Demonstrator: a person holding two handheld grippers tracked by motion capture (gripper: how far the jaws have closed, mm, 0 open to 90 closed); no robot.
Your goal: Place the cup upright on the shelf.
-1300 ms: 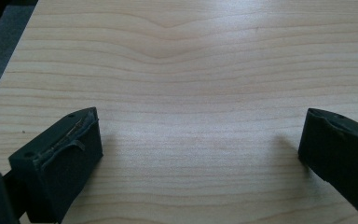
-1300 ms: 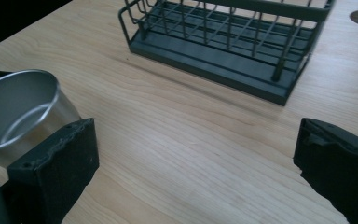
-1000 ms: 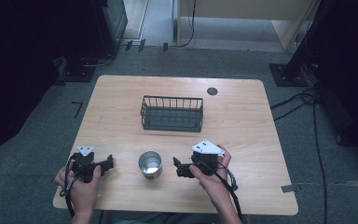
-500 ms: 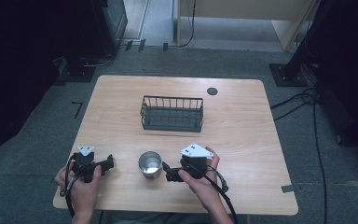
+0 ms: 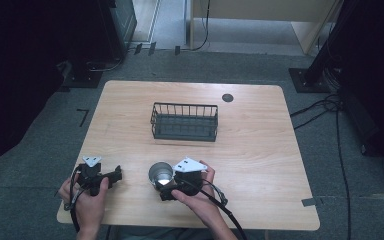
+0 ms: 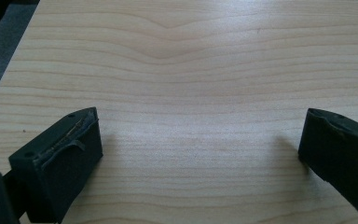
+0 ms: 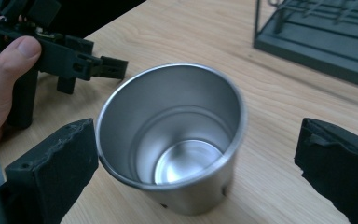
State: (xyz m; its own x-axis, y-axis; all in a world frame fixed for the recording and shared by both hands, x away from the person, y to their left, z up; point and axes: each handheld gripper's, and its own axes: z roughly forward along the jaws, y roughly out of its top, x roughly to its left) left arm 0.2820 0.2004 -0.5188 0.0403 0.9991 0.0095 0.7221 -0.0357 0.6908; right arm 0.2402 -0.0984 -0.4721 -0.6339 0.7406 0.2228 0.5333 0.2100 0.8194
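Work on the shiny, round stainless-steel cup (image 5: 160, 174) looks to be at its very start: the cup stands upright and empty on the pale wooden table (image 5: 260, 150), near the person's edge, and nothing holds it yet. From where I stand, the right gripper (image 5: 167, 192) lies low beside the cup, and its own view shows the cup (image 7: 172, 140) sitting between the two black jaws, the one at the left of that view just beside the rim, perhaps touching it, and the other well apart, so the jaws are spread wide and grasp nothing. The left gripper (image 5: 116, 175) rests in the person's left hand (image 5: 87, 200) near the table's front left corner, apart from the cup; its own view looks along bare wood grain, jaws likewise spread with nothing between them. Behind the cup, toward the middle of the table, stands the dark rectangular wire basket (image 5: 185, 121), which seems empty. I judge that the approach is as good as done and the grasp itself is what remains: the right jaws must close on the cup's wall, and then the cup can be lifted. If the basket is where it goes, the carrying and setting down are all yet to come. A small dark round disc (image 5: 227, 97) sits set into the far part of the tabletop.
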